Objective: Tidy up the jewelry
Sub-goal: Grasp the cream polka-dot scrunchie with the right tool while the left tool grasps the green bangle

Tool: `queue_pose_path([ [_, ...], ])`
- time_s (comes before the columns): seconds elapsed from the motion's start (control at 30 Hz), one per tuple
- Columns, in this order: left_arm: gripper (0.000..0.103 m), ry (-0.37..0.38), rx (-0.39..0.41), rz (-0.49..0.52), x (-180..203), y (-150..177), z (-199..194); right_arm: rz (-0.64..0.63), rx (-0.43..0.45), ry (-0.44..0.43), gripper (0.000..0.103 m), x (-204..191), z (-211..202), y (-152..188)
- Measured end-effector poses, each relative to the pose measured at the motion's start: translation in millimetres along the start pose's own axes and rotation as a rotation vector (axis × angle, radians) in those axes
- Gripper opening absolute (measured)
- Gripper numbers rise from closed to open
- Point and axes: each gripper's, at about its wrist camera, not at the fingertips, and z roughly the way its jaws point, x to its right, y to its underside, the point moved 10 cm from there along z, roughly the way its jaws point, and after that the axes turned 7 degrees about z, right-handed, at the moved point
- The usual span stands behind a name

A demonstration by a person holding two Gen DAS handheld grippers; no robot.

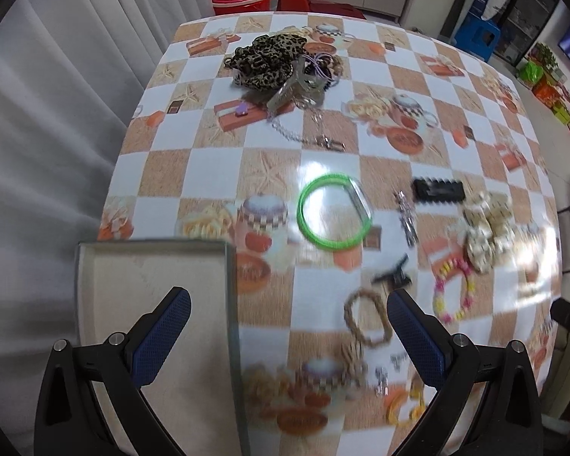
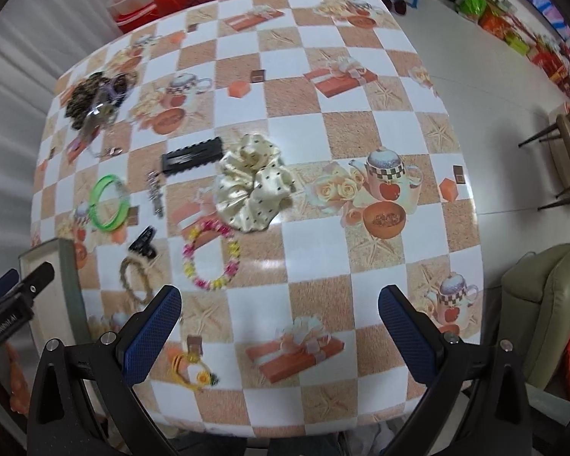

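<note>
Grey tray (image 1: 148,266) sits lower left as drop spot; both my tongs (image 1: 288,326) (image 2: 279,323) spread, empty, above scattered jewelry.

From my left tongs' camera the near jewelry smears with motion blur: the woven bracelet (image 1: 366,317), the black claw clip (image 1: 393,275) and the small yellow pieces (image 1: 404,406) lose their detail. My right finger (image 1: 418,338) covers part of that bracelet. The tray (image 1: 154,266) runs off the near edge. In the far pile, the leopard scrunchie (image 1: 268,60) hides whatever lies beneath it. From my right tongs' camera that pile (image 2: 95,98) is blurred too.
</note>
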Motion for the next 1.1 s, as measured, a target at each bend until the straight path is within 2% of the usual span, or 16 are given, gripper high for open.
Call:
queue_pose_path([
  [0.03,0.103,0.001,0.002,-0.003,0,-5,6,0.005,-0.002,0.001,0.103,1,4,-3],
  [0.07,0.096,0.002,0.004,-0.004,1,-12,12,0.010,-0.004,0.001,0.103,2,10,-7],
  [0.1,0.094,0.004,0.000,-0.001,1,-16,18,0.014,-0.008,0.000,0.103,2,16,-11],
  [0.2,0.094,0.011,0.000,0.005,5,-31,35,0.021,-0.010,-0.006,0.103,2,33,-25],
  [0.27,0.084,0.020,0.003,0.017,9,-40,47,0.022,-0.007,-0.013,0.103,-1,44,-33],
  [0.33,0.084,0.016,-0.013,0.018,9,-46,61,0.019,-0.004,-0.015,0.103,-4,53,-40],
  [0.57,0.084,0.014,-0.058,-0.003,7,-50,100,0.008,-0.003,-0.025,0.103,-20,92,-66],
  [0.6,0.081,0.018,-0.066,-0.004,8,-49,104,0.005,-0.006,-0.025,0.103,-23,98,-68],
  [0.63,0.073,0.019,-0.076,-0.004,9,-48,108,0.001,-0.011,-0.022,0.103,-25,104,-69],
  [0.8,0.069,0.016,-0.073,0.017,20,-46,112,-0.015,-0.040,0.006,0.095,-30,128,-69],
  [0.9,0.059,0.030,-0.068,0.027,28,-46,111,-0.016,-0.045,0.015,0.091,-32,135,-69],
  [0.93,0.051,0.033,-0.065,0.034,31,-47,110,-0.020,-0.038,0.025,0.089,-32,135,-70],
  [0.97,0.040,0.034,-0.059,0.044,35,-48,109,-0.028,-0.031,0.043,0.083,-32,135,-71],
  [1.0,0.035,0.032,-0.057,0.051,37,-49,109,-0.036,-0.021,0.055,0.077,-31,134,-73],
  [1.03,0.025,0.037,-0.057,0.054,40,-50,108,-0.040,-0.014,0.053,0.073,-32,132,-74],
  [1.1,0.012,0.038,-0.058,0.057,47,-53,108,-0.046,-0.006,0.053,0.054,-34,129,-74],
])
